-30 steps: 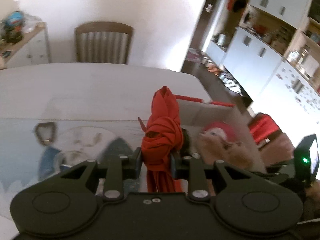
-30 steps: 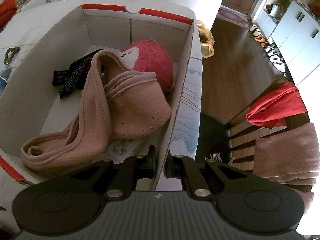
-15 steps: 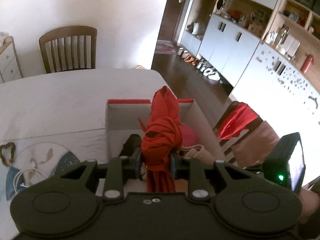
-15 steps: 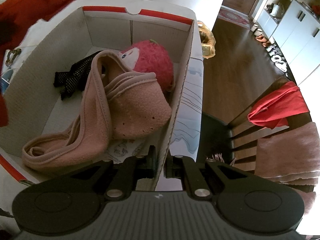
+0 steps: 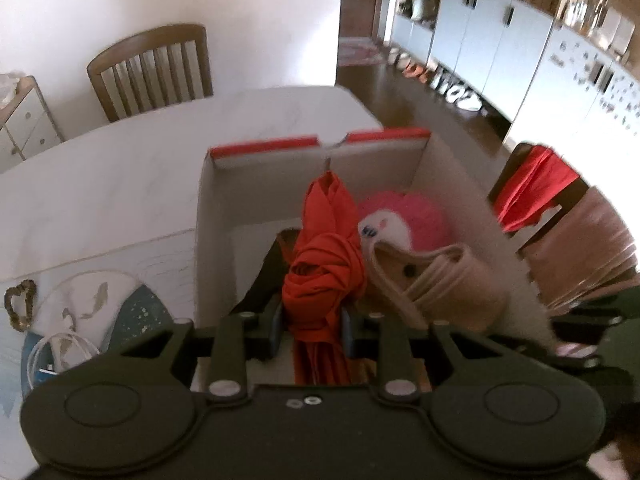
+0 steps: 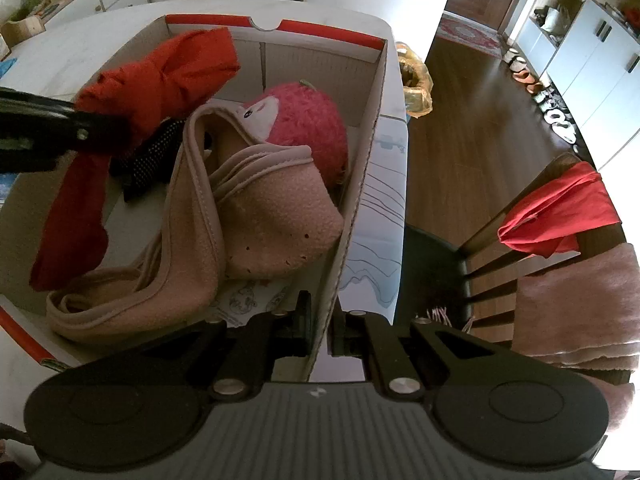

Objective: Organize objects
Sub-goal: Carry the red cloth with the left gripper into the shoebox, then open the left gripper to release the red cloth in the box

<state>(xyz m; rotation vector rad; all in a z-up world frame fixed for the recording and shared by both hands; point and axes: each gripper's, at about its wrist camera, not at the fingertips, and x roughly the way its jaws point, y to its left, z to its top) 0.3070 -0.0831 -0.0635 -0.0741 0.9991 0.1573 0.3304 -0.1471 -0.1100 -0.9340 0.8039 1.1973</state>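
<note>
While the left gripper [image 5: 312, 330] clamps one knotted red cloth [image 5: 324, 276] between its fingers, the cloth hangs over the left half of the open cardboard box [image 6: 360, 184], its long axis running from the near edge toward the far wall. One black dotted fabric [image 6: 150, 158] lies beneath it. One beige fleece scarf [image 6: 276, 216] and one round pink plush toy [image 6: 312, 120] fill the right half. The right gripper [image 6: 320, 330] is closed narrowly on the box's thin right wall.

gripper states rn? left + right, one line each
Left gripper: shut on the red cloth, held over the cardboard box.
Right gripper: shut on the box's side wall.
</note>
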